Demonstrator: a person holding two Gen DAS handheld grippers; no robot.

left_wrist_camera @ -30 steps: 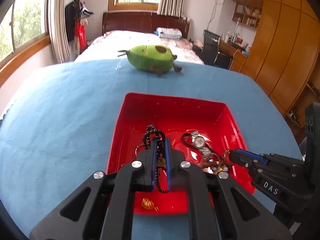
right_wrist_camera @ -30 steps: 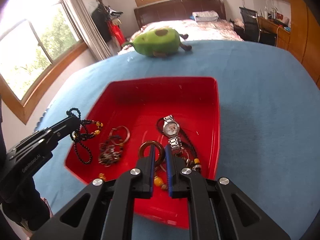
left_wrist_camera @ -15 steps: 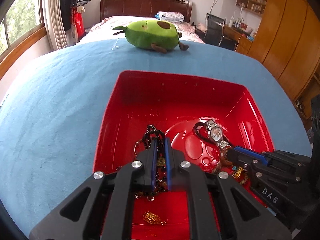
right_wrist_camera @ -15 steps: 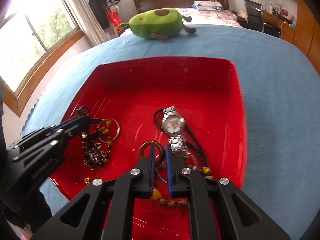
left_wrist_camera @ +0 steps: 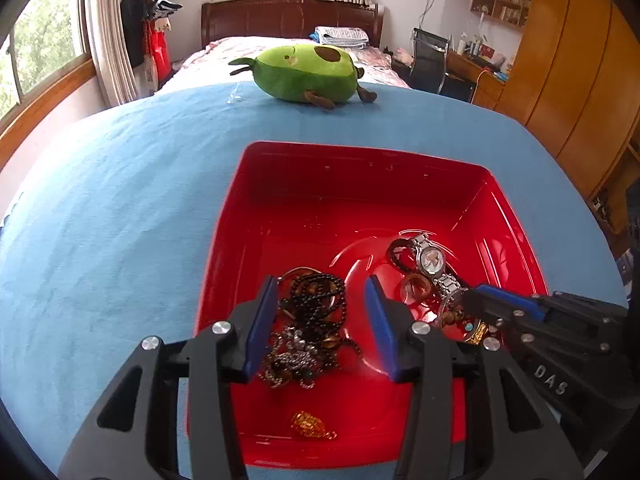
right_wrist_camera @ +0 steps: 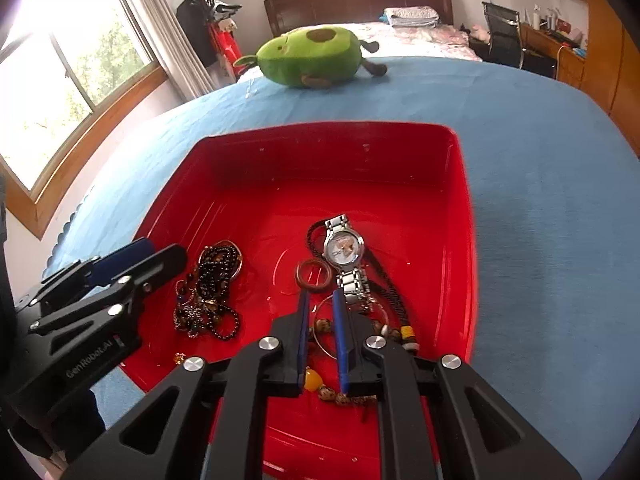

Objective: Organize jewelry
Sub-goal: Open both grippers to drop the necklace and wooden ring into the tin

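A red tray (left_wrist_camera: 360, 152) (right_wrist_camera: 320, 130) holds the jewelry. My left gripper (left_wrist_camera: 320, 280) (right_wrist_camera: 160, 254) hangs low over its left side and its jaws are opening. A black bead necklace (left_wrist_camera: 316, 300) (right_wrist_camera: 216, 268) lies on the tray floor between them, on a tangled chain heap (left_wrist_camera: 292, 356), untouched by the pads. My right gripper (right_wrist_camera: 320, 294) (left_wrist_camera: 476, 292) is parting slightly, with nothing pinched. A brown ring (right_wrist_camera: 314, 276) (left_wrist_camera: 416, 288) lies flat just past its tips. A silver watch (right_wrist_camera: 343, 249) (left_wrist_camera: 430, 260) rests beside the ring. A gold pendant (left_wrist_camera: 308, 424) sits near the front wall.
A green avocado plush (left_wrist_camera: 306, 72) (right_wrist_camera: 310, 58) lies at the far edge of the blue-covered table (left_wrist_camera: 120, 200). A beaded bracelet with a yellow bead (right_wrist_camera: 314, 380) and a black cord (right_wrist_camera: 390, 288) lie under my right gripper. A bed, a desk chair and wooden wardrobes stand beyond.
My left jaws have opened and the black bead necklace has dropped from them onto the tray floor. The right jaws have parted a little, leaving the brown ring lying past the tips.
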